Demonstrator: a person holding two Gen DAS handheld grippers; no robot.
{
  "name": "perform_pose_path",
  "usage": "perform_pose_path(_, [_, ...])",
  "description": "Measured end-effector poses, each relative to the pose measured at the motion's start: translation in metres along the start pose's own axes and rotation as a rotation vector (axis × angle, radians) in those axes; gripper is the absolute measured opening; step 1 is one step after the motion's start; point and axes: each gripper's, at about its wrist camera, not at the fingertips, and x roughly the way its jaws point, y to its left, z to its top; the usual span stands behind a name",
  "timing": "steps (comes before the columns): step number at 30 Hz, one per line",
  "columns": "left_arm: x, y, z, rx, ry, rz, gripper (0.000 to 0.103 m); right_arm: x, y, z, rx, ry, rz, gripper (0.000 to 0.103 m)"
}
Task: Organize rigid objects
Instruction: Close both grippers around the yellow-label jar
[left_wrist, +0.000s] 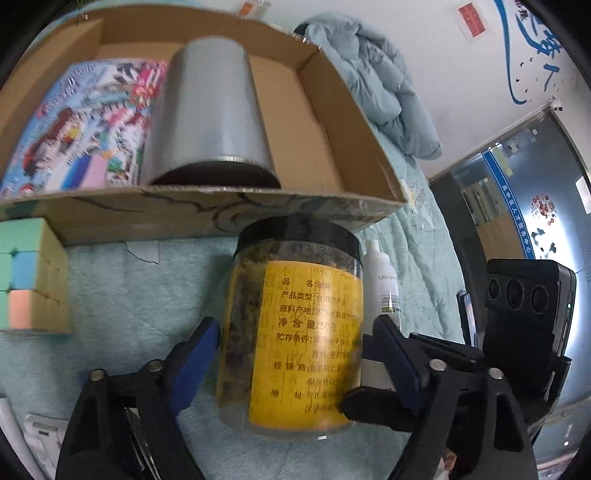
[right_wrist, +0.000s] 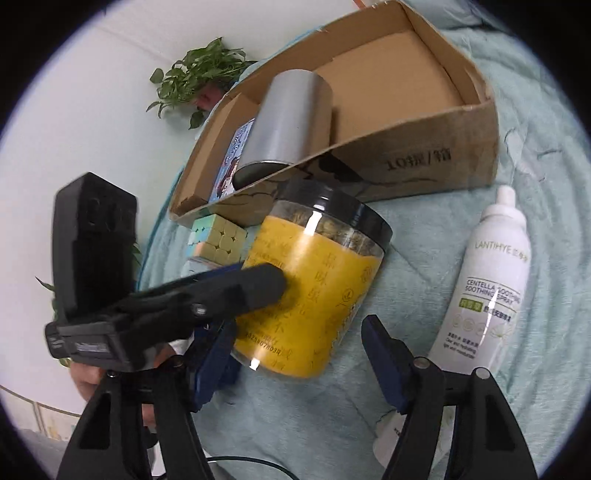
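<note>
Cardboard box already held your steel cup and picture book; yellow-labelled clear jar, cube, spray bottle remained. Left gripper bracketed the jar, contact unclear; right gripper gaped empty.

A pale blue jacket lies crumpled on the teal bedspread; a leafy plant stands behind.

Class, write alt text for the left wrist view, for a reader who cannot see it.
A clear jar with a yellow label and black lid lies on a pale green blanket, between the fingers of the left gripper. Behind it, a cardboard box holds a silver can and a colourful book; a puzzle cube sits left.
</note>
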Motion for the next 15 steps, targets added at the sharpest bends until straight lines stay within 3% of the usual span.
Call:
perform_pose_path(6, [0.010, 0.010, 0.006, -0.023, 0.016, -0.037, 0.082, 0.010, 0.008, 0.005, -0.017, 0.004, -0.010, 0.075])
perform_pose_path(11, [0.011, 0.012, 0.009, -0.009, 0.030, -0.041, 0.082, 0.021, 0.018, 0.008, -0.057, 0.016, -0.085, 0.089])
perform_pose_path(15, [0.008, 0.010, 0.007, -0.001, 0.037, -0.036, 0.082, 0.028, 0.024, 0.008, -0.072, 0.006, -0.118, 0.091])
